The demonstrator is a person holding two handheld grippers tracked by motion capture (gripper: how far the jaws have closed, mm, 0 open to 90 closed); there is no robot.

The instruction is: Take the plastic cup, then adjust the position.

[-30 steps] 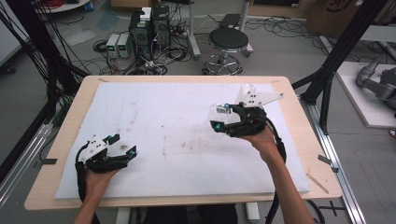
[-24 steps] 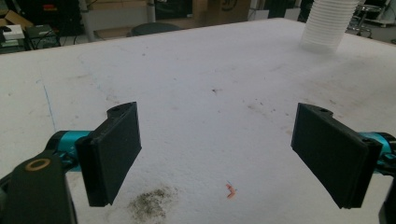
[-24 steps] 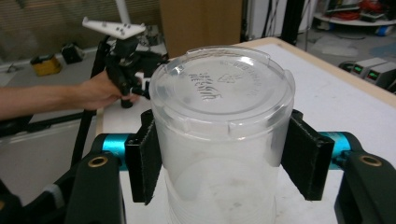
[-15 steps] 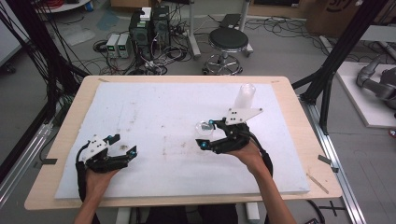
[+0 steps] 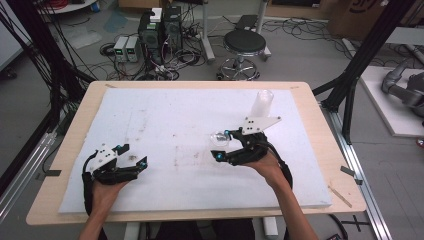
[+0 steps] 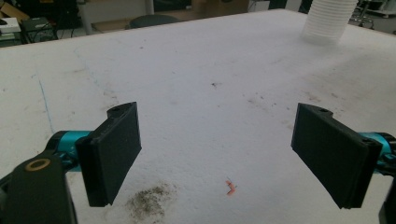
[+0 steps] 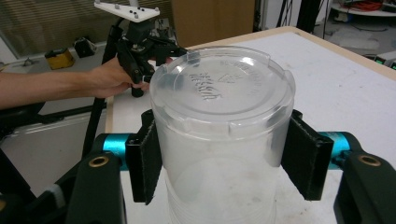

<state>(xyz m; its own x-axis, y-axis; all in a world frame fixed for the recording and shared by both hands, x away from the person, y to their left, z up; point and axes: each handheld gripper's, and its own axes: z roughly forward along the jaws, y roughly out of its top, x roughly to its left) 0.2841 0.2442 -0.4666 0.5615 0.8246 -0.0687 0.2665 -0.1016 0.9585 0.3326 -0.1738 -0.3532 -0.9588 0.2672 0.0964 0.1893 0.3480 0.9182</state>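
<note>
At the left of the high view, the left gripper rested low over the white foam sheet that covered the wooden table, near the sheet's front edge, held from below by the person's left hand. Its jaws stood wide apart with nothing between them — in the left gripper view they framed bare, stained foam, a dark smudge and a small red scrap lying on the sheet between them.

Toward the middle, slightly right of centre, the right gripper was held by the right hand, its jaws pointing left across the sheet. They were clamped on a clear plastic cup, one pad pressed on each side of its wall. In the right gripper view the cup showed its flat moulded base facing the camera, so it lay sideways in the grip.

Farther right and toward the back of the sheet stood a stack of white cups, upright and well apart from both grippers. Beyond the table, a black stool stood on the floor.
</note>
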